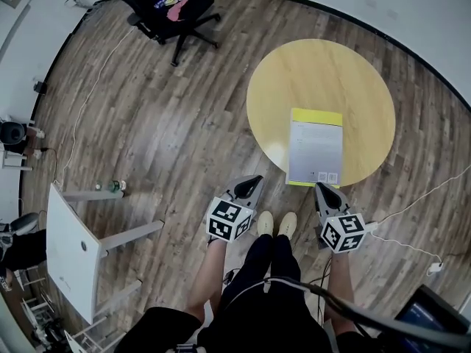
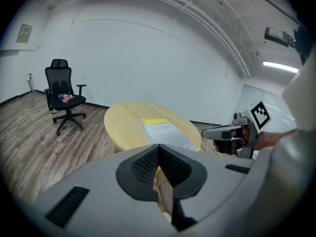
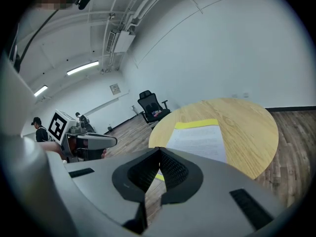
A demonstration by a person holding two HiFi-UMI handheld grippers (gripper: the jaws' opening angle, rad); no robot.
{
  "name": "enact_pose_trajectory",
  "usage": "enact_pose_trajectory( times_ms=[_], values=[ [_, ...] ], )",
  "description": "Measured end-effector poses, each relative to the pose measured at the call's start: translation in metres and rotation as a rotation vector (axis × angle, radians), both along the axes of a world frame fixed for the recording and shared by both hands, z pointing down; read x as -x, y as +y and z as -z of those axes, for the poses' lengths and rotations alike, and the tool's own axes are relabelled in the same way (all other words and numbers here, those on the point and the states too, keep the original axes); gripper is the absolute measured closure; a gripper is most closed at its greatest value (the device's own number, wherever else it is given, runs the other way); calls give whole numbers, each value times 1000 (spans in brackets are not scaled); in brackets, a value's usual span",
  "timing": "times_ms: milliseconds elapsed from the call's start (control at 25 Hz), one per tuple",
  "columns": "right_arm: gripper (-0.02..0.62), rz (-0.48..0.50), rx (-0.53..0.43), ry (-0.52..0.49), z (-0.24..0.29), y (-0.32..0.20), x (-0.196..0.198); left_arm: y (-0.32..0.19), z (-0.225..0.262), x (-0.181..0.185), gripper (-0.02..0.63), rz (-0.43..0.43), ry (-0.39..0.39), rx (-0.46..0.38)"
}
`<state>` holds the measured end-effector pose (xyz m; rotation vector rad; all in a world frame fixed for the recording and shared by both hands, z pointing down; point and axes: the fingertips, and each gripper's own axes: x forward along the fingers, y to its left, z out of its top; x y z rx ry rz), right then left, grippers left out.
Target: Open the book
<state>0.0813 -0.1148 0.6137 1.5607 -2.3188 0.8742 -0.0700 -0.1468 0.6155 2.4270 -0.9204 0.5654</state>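
A closed book (image 1: pixel 315 147) with a white cover and a yellow strip along its far end lies flat at the near edge of a round yellow table (image 1: pixel 316 72). Both grippers hover just short of that edge, apart from the book. My left gripper (image 1: pixel 254 182) is off the book's near left corner, its jaws shut and empty. My right gripper (image 1: pixel 321 190) is at the near right corner, also shut and empty. The left gripper view shows the book (image 2: pixel 165 131) beyond its shut jaws (image 2: pixel 159 149). The right gripper view shows the book (image 3: pixel 197 139) ahead of its own (image 3: pixel 159 152).
A black office chair (image 1: pixel 165 9) stands on the wood floor at the far left. A white folding table (image 1: pixel 73 252) is at the near left. Cables run across the floor (image 1: pixel 412 208). The person's shoes (image 1: pixel 276 223) are between the grippers.
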Motion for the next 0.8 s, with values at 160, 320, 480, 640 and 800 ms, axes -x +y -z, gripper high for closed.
enact_pose_trajectory(
  times_ms=[160, 320, 480, 640, 800],
  values=[
    [589, 6, 36, -5, -25, 9, 5, 14, -26, 6, 607, 6, -7, 43],
    [589, 13, 49, -7, -36, 9, 9, 18, -38, 8, 607, 8, -9, 63],
    [589, 26, 52, 2, -36, 6, 13, 14, -36, 10, 607, 14, -2, 61],
    [589, 43, 66, 11, -39, 4, 19, 10, -34, 12, 607, 18, 5, 57],
    [589, 60, 73, 10, -39, 0, 25, 7, -32, 13, 607, 25, 7, 54]
  ],
)
